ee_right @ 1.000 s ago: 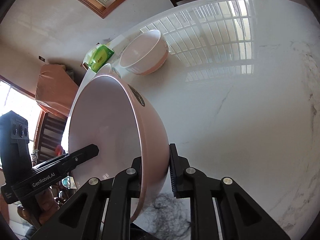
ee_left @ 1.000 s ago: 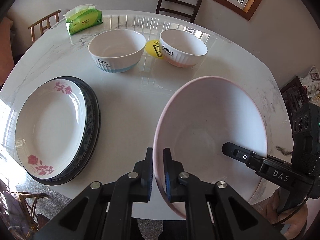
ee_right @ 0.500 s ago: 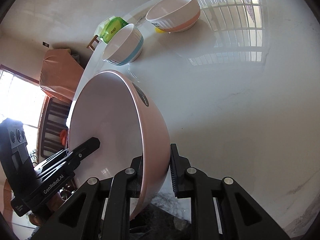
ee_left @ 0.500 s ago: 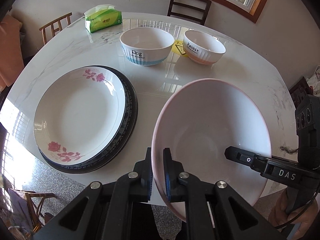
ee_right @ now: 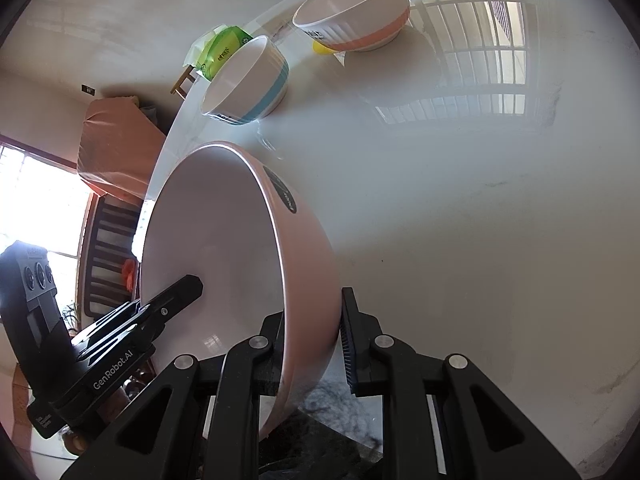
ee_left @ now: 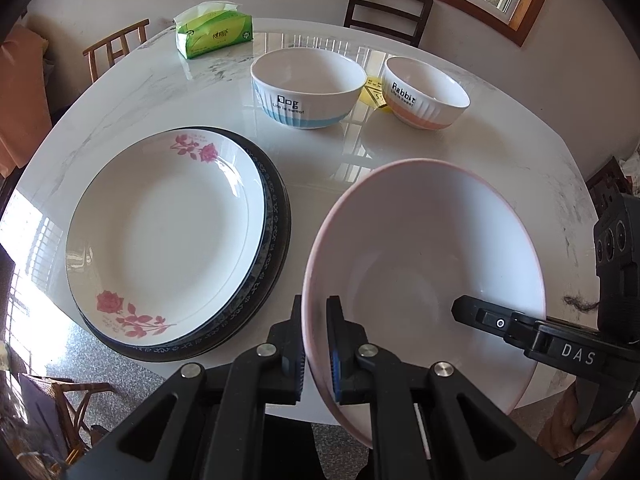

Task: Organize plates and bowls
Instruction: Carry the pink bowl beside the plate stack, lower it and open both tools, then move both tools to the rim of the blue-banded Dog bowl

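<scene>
My left claw (ee_left: 316,340) and my right claw (ee_right: 312,336) both clench the rim of the pink bowl (ee_left: 424,264), lower right in the left view, above the marble table (ee_left: 320,160), beside the stacked plates (ee_left: 168,236) at left.

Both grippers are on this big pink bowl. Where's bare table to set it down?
Bare marble lies under the pink bowl, between the plate stack and the table's right edge, short of the Dog bowl and Rabbit bowl. More runs right of the bowl in the right wrist view. The far side is crowded: both bowls, a yellow item between them, the tissue pack.
</scene>
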The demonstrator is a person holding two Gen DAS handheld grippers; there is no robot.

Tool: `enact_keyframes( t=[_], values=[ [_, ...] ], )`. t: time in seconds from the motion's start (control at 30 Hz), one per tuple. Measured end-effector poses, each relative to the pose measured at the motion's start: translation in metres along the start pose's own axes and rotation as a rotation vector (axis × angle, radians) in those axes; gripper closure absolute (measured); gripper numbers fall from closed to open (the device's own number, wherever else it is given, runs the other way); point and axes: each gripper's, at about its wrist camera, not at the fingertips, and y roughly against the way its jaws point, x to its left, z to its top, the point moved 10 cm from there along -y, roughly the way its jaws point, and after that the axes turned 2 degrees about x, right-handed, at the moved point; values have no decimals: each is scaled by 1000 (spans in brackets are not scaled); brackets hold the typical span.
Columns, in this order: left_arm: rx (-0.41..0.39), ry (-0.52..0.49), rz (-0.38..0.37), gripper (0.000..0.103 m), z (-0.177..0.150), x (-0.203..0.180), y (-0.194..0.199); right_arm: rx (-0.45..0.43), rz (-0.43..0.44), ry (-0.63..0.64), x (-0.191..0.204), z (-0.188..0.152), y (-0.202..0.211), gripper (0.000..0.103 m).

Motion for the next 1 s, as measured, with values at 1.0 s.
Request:
enact_keyframes(
  t=[1.0],
  values=[
    [-174, 49, -39, 79, 23, 38, 56, -293, -31, 203, 29, 32, 86, 61]
  ],
)
